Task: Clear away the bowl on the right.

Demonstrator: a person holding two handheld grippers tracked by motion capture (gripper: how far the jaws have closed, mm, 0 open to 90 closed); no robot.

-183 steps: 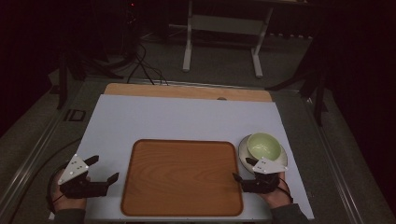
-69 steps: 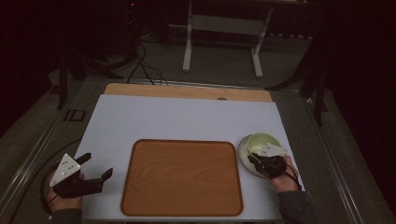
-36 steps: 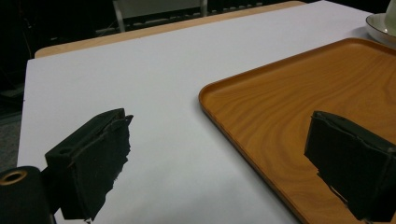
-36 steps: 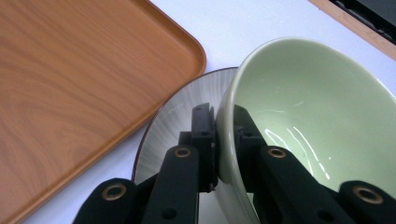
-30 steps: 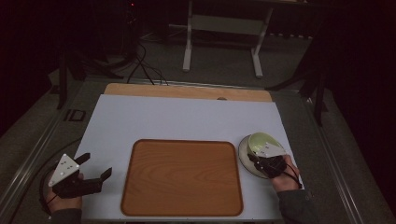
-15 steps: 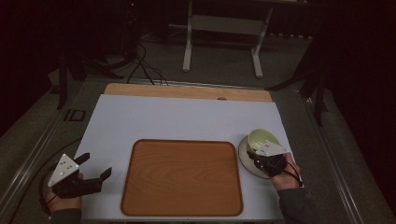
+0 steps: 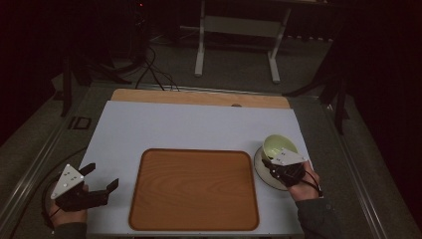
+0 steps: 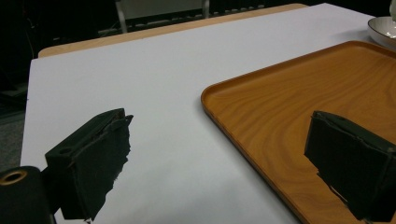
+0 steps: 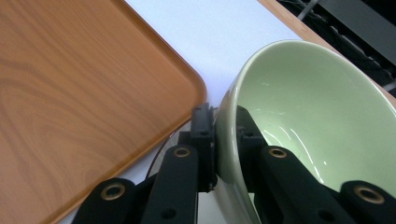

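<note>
One green bowl (image 9: 303,121) sits on a white saucer (image 7: 263,172) at the worktop's (image 7: 199,124) right edge, just beside the wooden tray (image 7: 194,189). Right tongs (image 9: 226,140) are clenched on its near rim — one jaw inside, one outside. To lift it well, I'd keep the rim pinched firmly and raise straight up, level, clear of the saucer. Left tongs (image 8: 219,163) wait released — nothing between them — near the tray's left side.
</note>
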